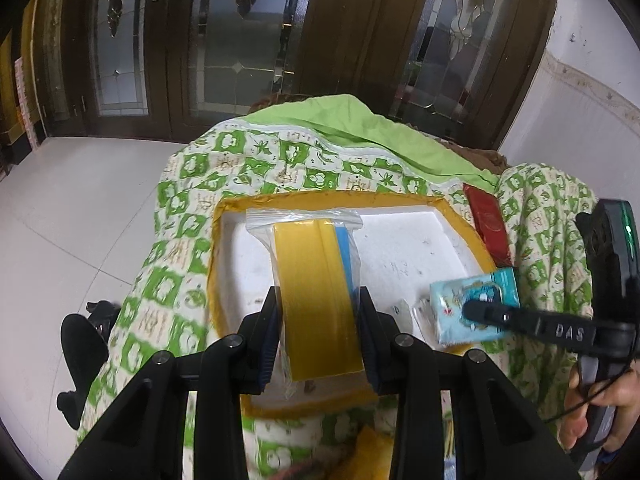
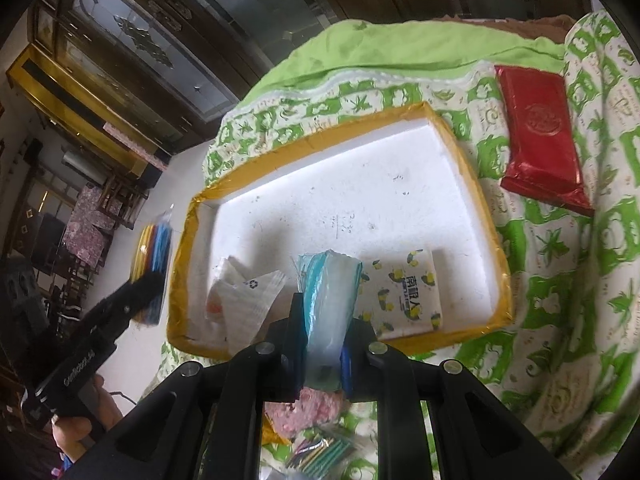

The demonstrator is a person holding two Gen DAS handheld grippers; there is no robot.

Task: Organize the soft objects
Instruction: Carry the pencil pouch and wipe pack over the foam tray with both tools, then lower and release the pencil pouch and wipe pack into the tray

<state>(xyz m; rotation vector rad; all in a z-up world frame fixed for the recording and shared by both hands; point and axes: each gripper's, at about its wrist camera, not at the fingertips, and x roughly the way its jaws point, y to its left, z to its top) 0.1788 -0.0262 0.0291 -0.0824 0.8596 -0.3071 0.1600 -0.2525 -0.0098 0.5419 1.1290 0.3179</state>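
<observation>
My left gripper [image 1: 319, 296] is shut on a clear-wrapped pack of yellow and blue cloths [image 1: 312, 264], held above the near left part of a white foam tray with a yellow taped rim [image 1: 320, 196]. The right wrist view shows that pack [image 2: 158, 240] edge-on in the left gripper [image 2: 148, 284], left of the tray [image 2: 340, 132]. My right gripper [image 2: 326, 312] is shut on a light blue tissue pack [image 2: 328, 276] over the tray's near edge. From the left, the right gripper [image 1: 472, 308] and its blue pack [image 1: 448, 320] are at the tray's right corner.
In the tray lie a lemon-printed tissue pack [image 2: 404, 292] and a crumpled white pack [image 2: 244, 296]. A red pack [image 2: 540, 136] rests on the green-patterned quilt [image 2: 560, 280] right of the tray. A pink pack [image 2: 308, 404] and a pack of coloured pieces [image 2: 320, 452] lie near me. Tiled floor [image 1: 80, 208] is to the left.
</observation>
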